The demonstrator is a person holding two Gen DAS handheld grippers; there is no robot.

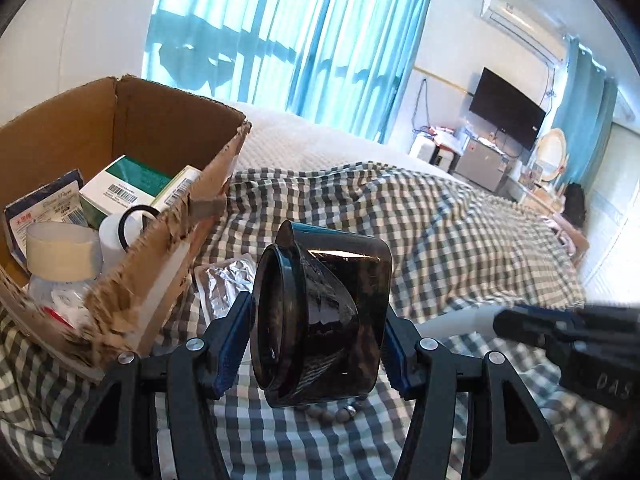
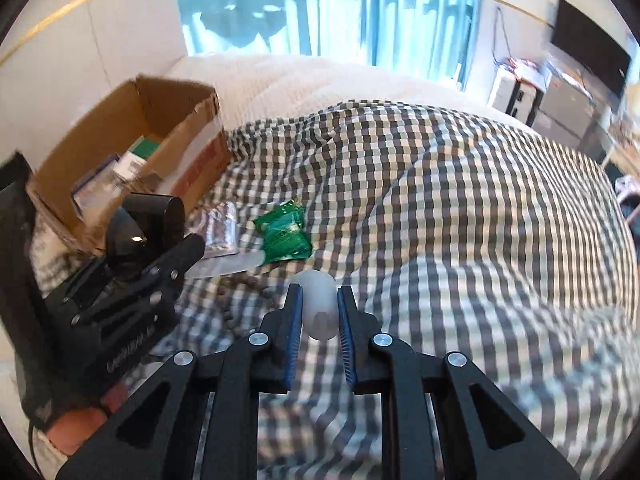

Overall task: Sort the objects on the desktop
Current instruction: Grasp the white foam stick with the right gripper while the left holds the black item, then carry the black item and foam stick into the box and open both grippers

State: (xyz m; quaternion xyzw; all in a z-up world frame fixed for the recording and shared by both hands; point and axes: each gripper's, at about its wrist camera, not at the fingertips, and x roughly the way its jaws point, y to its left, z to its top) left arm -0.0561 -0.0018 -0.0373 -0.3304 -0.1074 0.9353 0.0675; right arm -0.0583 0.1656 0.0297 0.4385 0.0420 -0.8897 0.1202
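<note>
Left gripper [image 1: 316, 322] clamps glossy black plastic cup [image 1: 320, 312] sideways, near brown cardboard box [image 1: 168, 128] at left, prob. drop-off. Right gripper [image 2: 318, 312] pinches frosted white plastic capsule [image 2: 318, 308] w/ narrow jaws.

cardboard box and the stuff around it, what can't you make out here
- Cardboard box: left wrist view, near wall hides the lower contents; right wrist view, blurred.
- Bead string: left wrist view, mostly behind the black cup held by the left hand-held gripper.
- White object in the right hand-held gripper: too blurred to identify.
</note>
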